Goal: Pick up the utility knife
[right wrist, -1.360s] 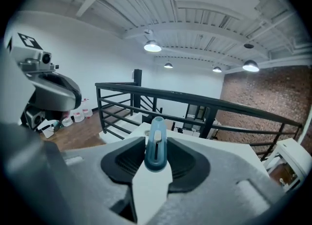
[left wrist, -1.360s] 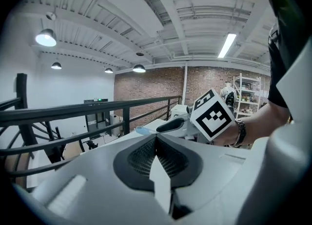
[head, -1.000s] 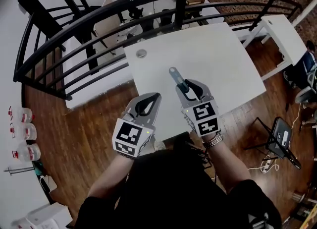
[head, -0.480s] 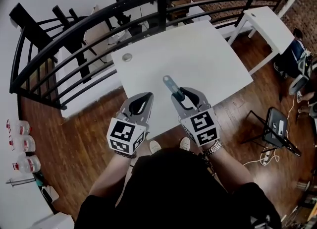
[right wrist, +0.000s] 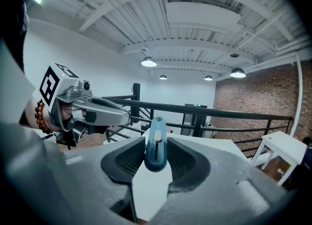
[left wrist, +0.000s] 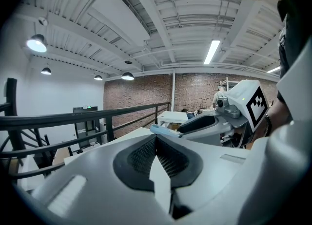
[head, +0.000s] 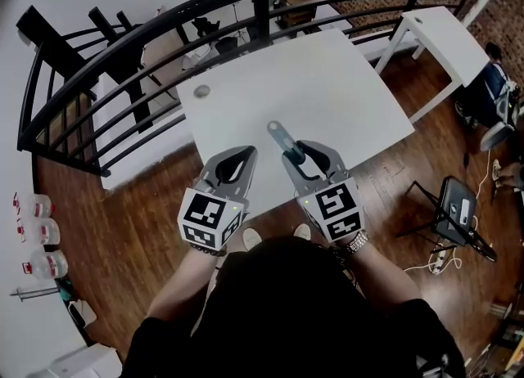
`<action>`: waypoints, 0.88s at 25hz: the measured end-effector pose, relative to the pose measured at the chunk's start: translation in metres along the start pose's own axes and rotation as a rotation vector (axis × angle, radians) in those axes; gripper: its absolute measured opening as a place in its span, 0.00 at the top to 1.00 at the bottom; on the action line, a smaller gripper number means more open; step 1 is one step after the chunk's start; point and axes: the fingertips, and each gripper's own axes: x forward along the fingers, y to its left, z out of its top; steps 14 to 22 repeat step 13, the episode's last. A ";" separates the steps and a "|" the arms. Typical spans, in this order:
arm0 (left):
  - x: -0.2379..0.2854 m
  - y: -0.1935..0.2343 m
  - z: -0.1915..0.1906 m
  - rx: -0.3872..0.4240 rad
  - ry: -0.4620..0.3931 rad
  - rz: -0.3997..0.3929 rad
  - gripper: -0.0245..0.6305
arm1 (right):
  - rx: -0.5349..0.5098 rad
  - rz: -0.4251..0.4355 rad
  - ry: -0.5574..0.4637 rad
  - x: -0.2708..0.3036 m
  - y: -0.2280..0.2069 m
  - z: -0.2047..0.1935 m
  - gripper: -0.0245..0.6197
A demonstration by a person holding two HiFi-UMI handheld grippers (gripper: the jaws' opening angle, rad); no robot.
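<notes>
The utility knife, blue-grey with a pale slider, sticks forward out of my right gripper, which is shut on its rear end above the near edge of the white table. In the right gripper view the utility knife stands upright between the jaws of the right gripper. My left gripper hangs beside it on the left, shut with nothing in it. In the left gripper view the left gripper shows its tips touching, and the knife in the right gripper lies beyond.
A small round disc lies at the table's far left corner. A black curved railing runs behind the table. A second white table stands at the right, and a black stand stands on the wood floor.
Both grippers have drifted slightly toward the person and off the table's near edge, the right one still holding the knife. The view has shifted so the table sits farther left.
</notes>
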 end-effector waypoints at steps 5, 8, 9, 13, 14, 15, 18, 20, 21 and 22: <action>0.005 -0.007 0.001 0.005 0.004 0.006 0.94 | -0.001 0.004 -0.011 -0.006 -0.007 0.000 0.76; 0.009 -0.011 0.001 0.006 0.005 0.009 0.94 | 0.001 0.005 -0.013 -0.010 -0.011 -0.001 0.76; 0.009 -0.013 0.001 0.006 0.005 0.010 0.94 | 0.001 0.006 -0.014 -0.011 -0.012 -0.002 0.76; 0.009 -0.017 -0.002 0.007 0.005 0.013 0.94 | -0.001 0.007 -0.016 -0.014 -0.012 -0.006 0.76; 0.009 -0.017 -0.002 0.007 0.005 0.013 0.94 | -0.001 0.007 -0.016 -0.014 -0.012 -0.006 0.76; 0.009 -0.017 -0.002 0.007 0.005 0.013 0.94 | -0.001 0.007 -0.016 -0.014 -0.012 -0.006 0.76; 0.009 -0.017 -0.002 0.007 0.005 0.013 0.94 | -0.001 0.007 -0.016 -0.014 -0.012 -0.006 0.76; 0.009 -0.017 -0.002 0.007 0.005 0.013 0.94 | -0.001 0.007 -0.016 -0.014 -0.012 -0.006 0.76; 0.009 -0.017 -0.002 0.007 0.005 0.013 0.94 | -0.001 0.007 -0.016 -0.014 -0.012 -0.006 0.76; 0.009 -0.017 -0.002 0.007 0.005 0.013 0.94 | -0.001 0.007 -0.016 -0.014 -0.012 -0.006 0.76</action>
